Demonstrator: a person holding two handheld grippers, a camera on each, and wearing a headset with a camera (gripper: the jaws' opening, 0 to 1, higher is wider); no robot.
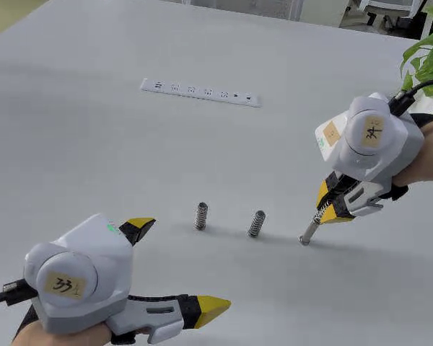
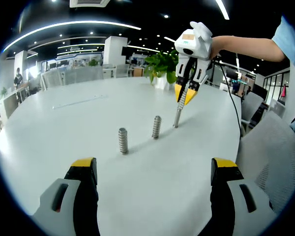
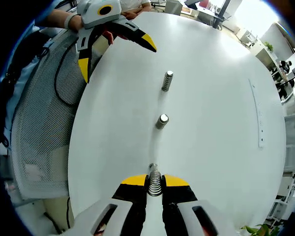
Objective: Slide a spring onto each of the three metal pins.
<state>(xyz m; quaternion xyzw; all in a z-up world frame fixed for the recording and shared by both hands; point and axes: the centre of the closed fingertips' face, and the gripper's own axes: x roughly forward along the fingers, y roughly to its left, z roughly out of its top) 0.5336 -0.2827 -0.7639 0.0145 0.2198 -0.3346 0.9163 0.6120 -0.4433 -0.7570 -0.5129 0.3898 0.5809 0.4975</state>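
Two upright metal pins each wear a spring: the left pin (image 1: 201,215) (image 2: 123,140) (image 3: 167,81) and the middle pin (image 1: 256,223) (image 2: 157,127) (image 3: 162,120). The third pin (image 1: 308,233) (image 2: 177,117) (image 3: 153,168) stands tilted on the white table, its lower part bare. My right gripper (image 1: 330,209) (image 2: 186,94) (image 3: 154,181) is shut on a spring (image 1: 321,211) (image 3: 155,183) that sits around that pin's upper end. My left gripper (image 1: 177,267) (image 2: 153,167) (image 3: 117,56) hangs open and holds nothing, near the table's front, short of the pin row.
A white power strip (image 1: 200,92) (image 2: 78,102) (image 3: 258,115) lies farther back on the table (image 1: 94,144). A green plant (image 1: 429,58) (image 2: 162,66) stands at the right edge, behind my right gripper. A mesh chair (image 3: 44,123) sits beside the table.
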